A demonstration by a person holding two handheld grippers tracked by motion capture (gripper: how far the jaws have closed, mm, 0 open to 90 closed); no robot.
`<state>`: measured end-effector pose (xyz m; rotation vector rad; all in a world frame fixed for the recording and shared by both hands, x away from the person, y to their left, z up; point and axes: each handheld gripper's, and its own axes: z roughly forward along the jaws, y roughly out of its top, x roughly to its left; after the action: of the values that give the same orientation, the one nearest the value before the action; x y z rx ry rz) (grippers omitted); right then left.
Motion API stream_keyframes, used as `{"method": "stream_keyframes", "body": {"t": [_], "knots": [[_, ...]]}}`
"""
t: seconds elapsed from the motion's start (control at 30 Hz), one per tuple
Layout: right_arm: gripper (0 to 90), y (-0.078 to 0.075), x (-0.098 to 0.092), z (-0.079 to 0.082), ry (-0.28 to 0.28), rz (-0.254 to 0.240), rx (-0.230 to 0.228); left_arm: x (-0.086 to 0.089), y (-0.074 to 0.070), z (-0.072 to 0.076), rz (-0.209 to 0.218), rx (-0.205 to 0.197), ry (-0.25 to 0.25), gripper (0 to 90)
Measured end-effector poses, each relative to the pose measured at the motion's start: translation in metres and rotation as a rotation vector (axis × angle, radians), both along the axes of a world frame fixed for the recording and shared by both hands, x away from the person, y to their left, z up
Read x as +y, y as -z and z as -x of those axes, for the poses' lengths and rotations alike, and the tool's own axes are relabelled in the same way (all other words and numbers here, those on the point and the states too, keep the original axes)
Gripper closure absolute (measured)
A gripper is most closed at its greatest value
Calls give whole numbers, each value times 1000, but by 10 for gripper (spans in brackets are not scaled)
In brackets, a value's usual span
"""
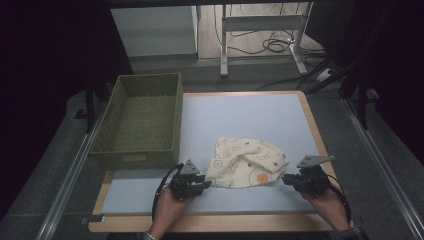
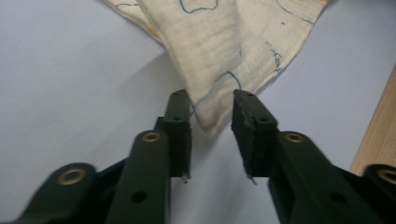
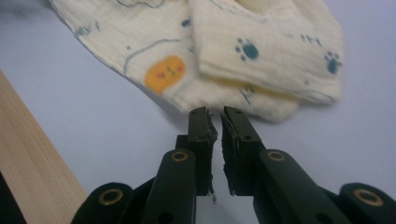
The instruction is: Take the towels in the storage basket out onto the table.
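A cream cloth (image 1: 247,162) printed with paw marks and cartoon faces lies crumpled on the pale blue table top (image 1: 240,112), near the front. My left gripper (image 1: 207,184) is at the cloth's left corner. In the left gripper view the cloth (image 2: 219,46) pokes one corner between the tips of the left gripper (image 2: 210,100), which is open and not pinching it. My right gripper (image 1: 285,179) is at the cloth's right edge. In the right gripper view the right gripper (image 3: 215,114) is shut to a thin slit with nothing in it, just short of the cloth (image 3: 261,51).
An empty green woven basket (image 1: 142,120) stands at the table's left side, beyond the left gripper. The table's wooden border (image 1: 315,125) frames the blue surface. Desk legs and cables (image 1: 270,45) are on the floor behind the table.
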<state>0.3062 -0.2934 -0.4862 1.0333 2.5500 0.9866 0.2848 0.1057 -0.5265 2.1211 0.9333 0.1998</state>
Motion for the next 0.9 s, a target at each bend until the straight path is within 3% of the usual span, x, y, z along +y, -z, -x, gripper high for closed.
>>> {"method": "stream_keyframes", "body": {"t": [0.17, 0.4, 0.53, 0.7, 0.9], "knots": [[780, -5, -16, -11, 67, -24, -25, -1, -12, -8, 8, -25, -21, 529], [738, -4, -22, -43, 138, -53, -26, -9, -34, -28, 12, -57, -29, 502], [715, 3, -18, -56, 154, -42, -16, -19, -43, -49, -2, -60, -42, 509], [686, 9, -12, -65, 169, -31, -11, -35, -41, -79, -24, -37, -51, 589], [646, 17, -8, -69, 177, 10, -15, -49, -27, -120, -76, -21, -121, 616]]}}
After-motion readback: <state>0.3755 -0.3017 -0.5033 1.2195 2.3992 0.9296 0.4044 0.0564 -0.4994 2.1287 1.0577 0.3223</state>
